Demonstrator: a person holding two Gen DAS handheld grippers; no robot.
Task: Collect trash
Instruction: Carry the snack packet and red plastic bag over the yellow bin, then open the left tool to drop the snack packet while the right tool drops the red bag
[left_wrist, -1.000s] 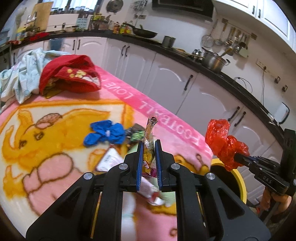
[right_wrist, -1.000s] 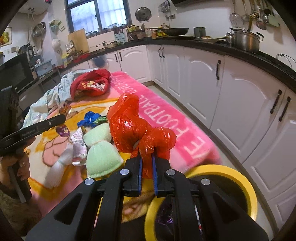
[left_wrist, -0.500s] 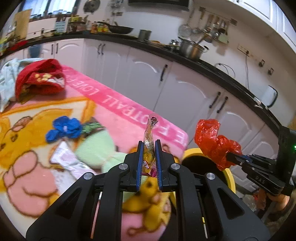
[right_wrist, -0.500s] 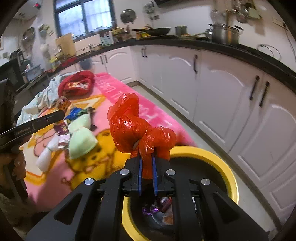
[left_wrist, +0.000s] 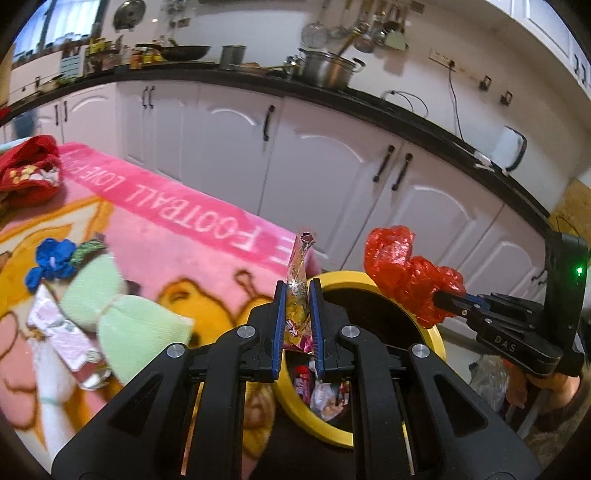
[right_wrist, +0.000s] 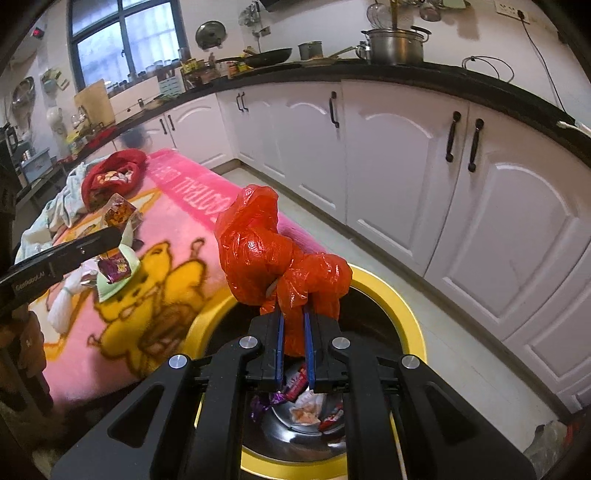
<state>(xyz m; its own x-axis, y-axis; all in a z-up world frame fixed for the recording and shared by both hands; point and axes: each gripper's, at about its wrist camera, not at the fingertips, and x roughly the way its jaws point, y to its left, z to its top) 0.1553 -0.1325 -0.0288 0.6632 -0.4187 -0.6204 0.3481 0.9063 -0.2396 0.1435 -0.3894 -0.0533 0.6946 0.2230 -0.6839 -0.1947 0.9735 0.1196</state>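
The bin (right_wrist: 388, 295) stands on the floor at the blanket's (left_wrist: 177, 251) end, before the cabinets (right_wrist: 406, 166). Wrappers (right_wrist: 306, 410) lie in it. Over its rim hang two grippers – the left (left_wrist: 298, 295) pinching a packet (left_wrist: 298, 280), the right (right_wrist: 293, 325) a bag (right_wrist: 273, 254). On the blanket lie socks (left_wrist: 122, 314), behind them a cloth (left_wrist: 29, 173).

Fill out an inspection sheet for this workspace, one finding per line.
Surface: pink blanket.
Job's things: snack wrapper and red plastic bag, each gripped; yellow-rimmed bin holds wrappers.
Clutter: green socks, blue cloth, red garment.
Grippers: left gripper shut on wrapper; right gripper shut on bag, above bin.
Cables: cord on counter.
Surroundings: white cabinets.
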